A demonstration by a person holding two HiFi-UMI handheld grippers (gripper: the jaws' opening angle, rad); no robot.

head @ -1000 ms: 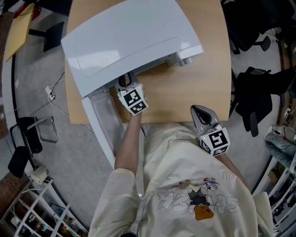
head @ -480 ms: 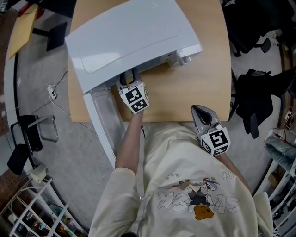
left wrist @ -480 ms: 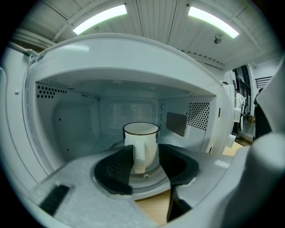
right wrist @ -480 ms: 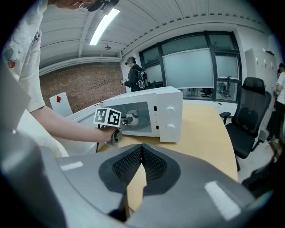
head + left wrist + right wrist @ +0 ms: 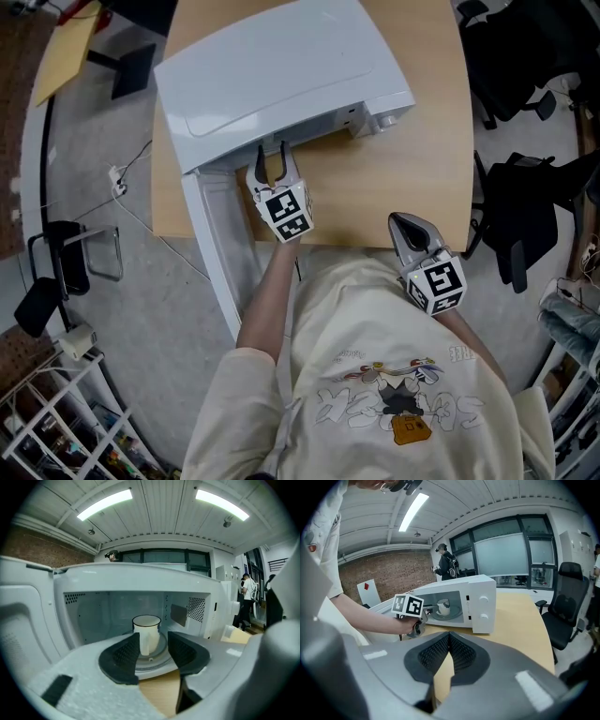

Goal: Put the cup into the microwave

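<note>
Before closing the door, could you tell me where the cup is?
In the left gripper view the cup stands on the turntable inside the microwave, beyond the parted jaws of the left gripper.

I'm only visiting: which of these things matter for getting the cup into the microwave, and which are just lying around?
Part of the job:
cup, standing inside the microwave; its open door; left gripper, whose jaws have just been opening and are clear of the cup; right gripper, shut and empty.

Just lying about:
office chair; yellow folder; floor cable; wire rack.
</note>
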